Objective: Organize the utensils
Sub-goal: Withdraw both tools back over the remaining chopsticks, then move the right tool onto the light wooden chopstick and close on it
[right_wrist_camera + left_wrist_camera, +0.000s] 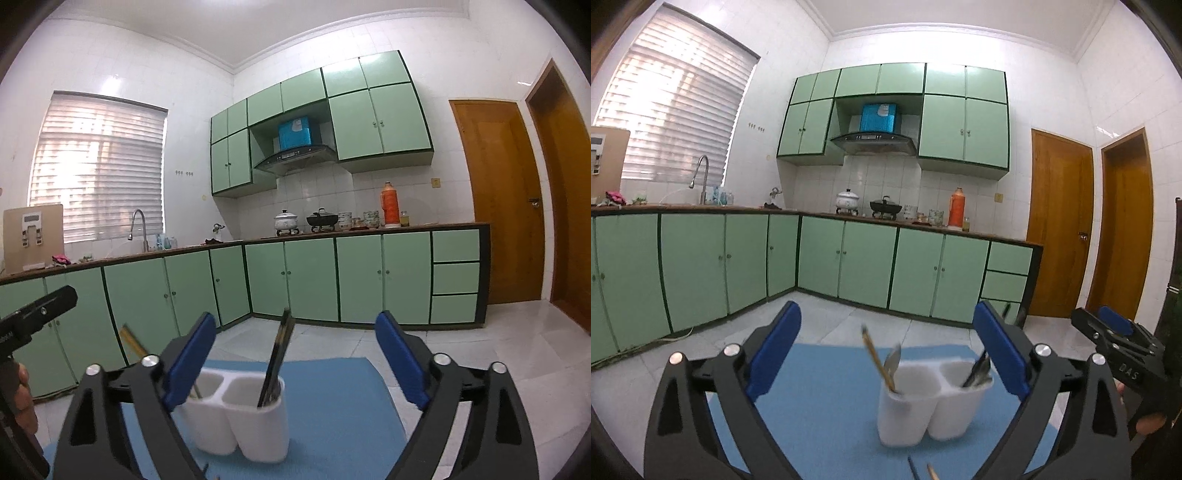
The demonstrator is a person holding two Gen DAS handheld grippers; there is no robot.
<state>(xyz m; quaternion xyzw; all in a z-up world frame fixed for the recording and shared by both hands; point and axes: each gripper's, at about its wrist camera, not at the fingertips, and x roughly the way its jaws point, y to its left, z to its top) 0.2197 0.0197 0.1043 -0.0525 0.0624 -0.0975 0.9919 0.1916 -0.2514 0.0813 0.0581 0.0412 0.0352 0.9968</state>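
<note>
A white two-compartment holder [931, 402] stands on a blue mat [820, 398]. Its left cup holds a yellow wooden stick [877, 363] and a spoon [893, 360]; its right cup holds dark metal utensils [977, 371]. My left gripper [886, 332] is open, its blue pads wide apart on either side of the holder and touching nothing. Two stick tips [916, 469] lie on the mat at the bottom edge. In the right wrist view my right gripper [295, 339] is open too, above the holder [240, 413], where black chopsticks [277, 365] lean in the right cup.
Green base cabinets [849, 266] and a counter with pots [882, 206] and an orange flask [956, 206] run along the far walls. Two wooden doors [1060, 225] stand at the right. Pale tiled floor [461, 343] lies beyond the mat. A hand [22, 391] holds the left gripper's handle.
</note>
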